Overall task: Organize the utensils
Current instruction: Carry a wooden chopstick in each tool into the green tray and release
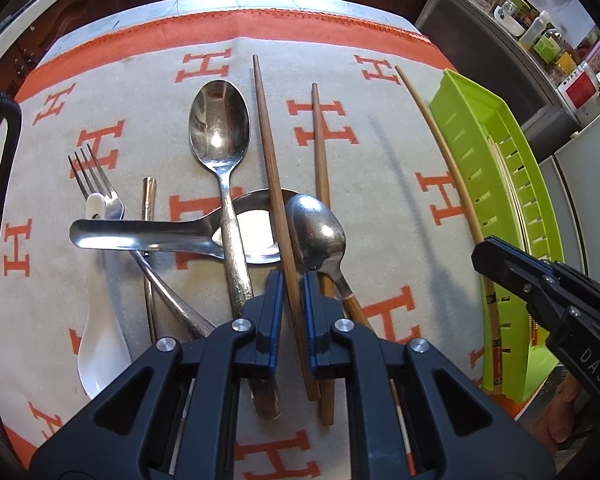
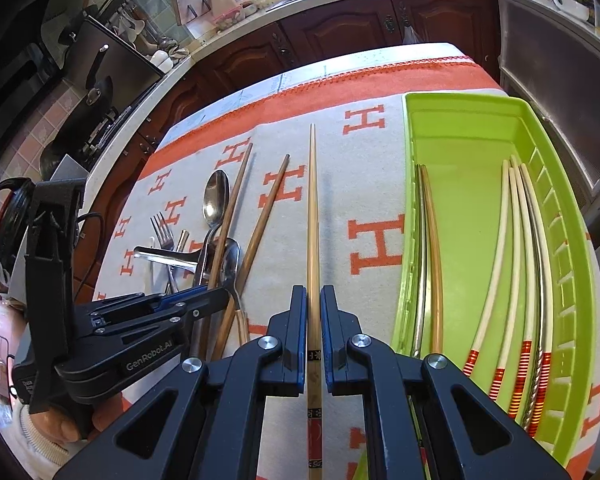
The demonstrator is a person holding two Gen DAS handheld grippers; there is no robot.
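Observation:
My left gripper [image 1: 293,277] is shut on a dark brown chopstick [image 1: 268,140] that runs over the utensil pile. In that pile are a second brown chopstick [image 1: 320,152], a large spoon [image 1: 219,124], a small spoon [image 1: 316,232], a flat-handled steel spoon [image 1: 140,232], a fork [image 1: 96,176] and a white ceramic spoon [image 1: 100,344]. My right gripper [image 2: 313,290] is shut on a pale bamboo chopstick [image 2: 313,200], which hangs a little above the cloth and casts a shadow. To its right is the green tray [image 2: 460,128], holding several chopsticks [image 2: 512,240].
An orange and grey cloth [image 1: 380,208] covers the table. A thin metal rod [image 1: 149,200] lies beside the fork. A black cable [image 1: 4,160] curves along the left edge. Dark wooden cabinets [image 2: 340,28] and a crowded counter stand behind the table. A hand [image 2: 60,428] holds the left gripper [image 2: 224,294].

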